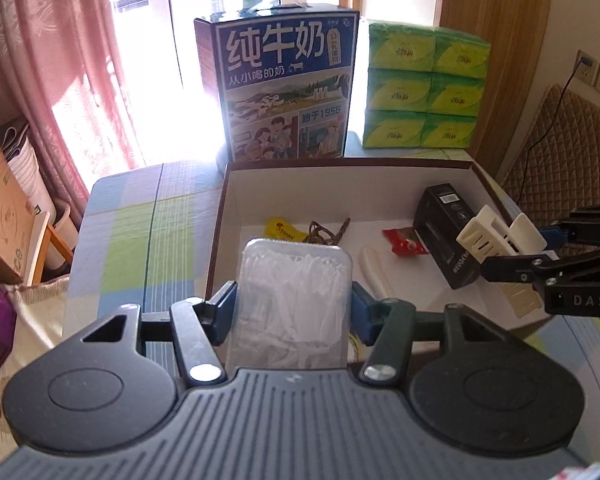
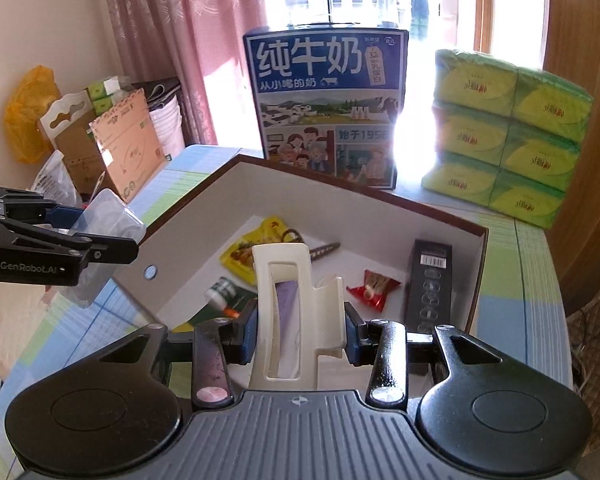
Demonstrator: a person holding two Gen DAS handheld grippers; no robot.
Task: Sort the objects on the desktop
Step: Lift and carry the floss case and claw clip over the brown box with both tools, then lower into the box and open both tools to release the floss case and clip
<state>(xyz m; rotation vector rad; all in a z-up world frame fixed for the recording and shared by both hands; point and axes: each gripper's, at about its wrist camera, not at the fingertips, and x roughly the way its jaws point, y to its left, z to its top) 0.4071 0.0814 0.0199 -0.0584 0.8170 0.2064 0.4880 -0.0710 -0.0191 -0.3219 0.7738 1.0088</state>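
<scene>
My left gripper (image 1: 294,312) is shut on a clear plastic box of white floss picks (image 1: 294,296), held over the near left edge of the open white box (image 1: 236,200). In the right wrist view that clear plastic box (image 2: 108,220) shows at the left, in the left gripper (image 2: 100,236). My right gripper (image 2: 300,336) is shut on a cream hair claw clip (image 2: 288,312), above the white box's near side (image 2: 260,184). The same hair clip (image 1: 500,236) appears at the right of the left wrist view. Inside lie a black carton (image 2: 428,284), a red snack packet (image 2: 374,286) and a yellow snack packet (image 2: 252,254).
A blue milk carton case (image 1: 284,88) and a green stack of tissue packs (image 1: 424,88) stand behind the white box on the checked tablecloth (image 1: 132,232). Cardboard boxes (image 2: 128,148) and bags crowd the floor at the left. A quilted chair back (image 1: 556,152) is at the right.
</scene>
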